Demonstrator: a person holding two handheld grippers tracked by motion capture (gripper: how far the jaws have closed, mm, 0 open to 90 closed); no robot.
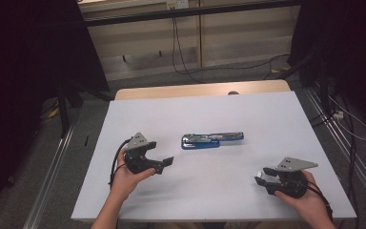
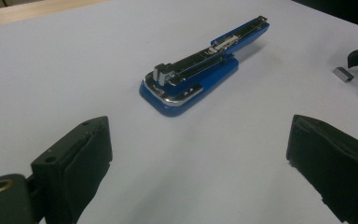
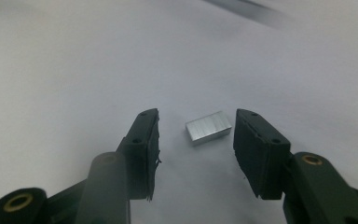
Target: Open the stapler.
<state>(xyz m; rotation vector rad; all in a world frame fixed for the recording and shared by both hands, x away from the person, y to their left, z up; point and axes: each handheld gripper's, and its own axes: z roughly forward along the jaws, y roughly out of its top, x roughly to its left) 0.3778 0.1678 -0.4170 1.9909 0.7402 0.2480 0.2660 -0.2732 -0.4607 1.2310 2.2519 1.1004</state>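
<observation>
The right gripper (image 3: 196, 140) straddles a small block of staples (image 3: 208, 127), jaws half-spread, pads not yet touching it; its long axis runs across the gap. The left gripper (image 1: 164, 162) is released, wide apart. Farther off, toward twelve o'clock at mid-worktop (image 1: 267, 119), the opened blue stapler (image 1: 212, 140) lies lengthwise nine-to-three, with bare surface around it.

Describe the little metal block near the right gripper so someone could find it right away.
On the white table, look toward the near right corner, where the right gripper sits low. Between its two black jaws, touching neither, lies the staple strip, a small silvery block, far smaller than the opened blue stapler at the table's middle.
</observation>
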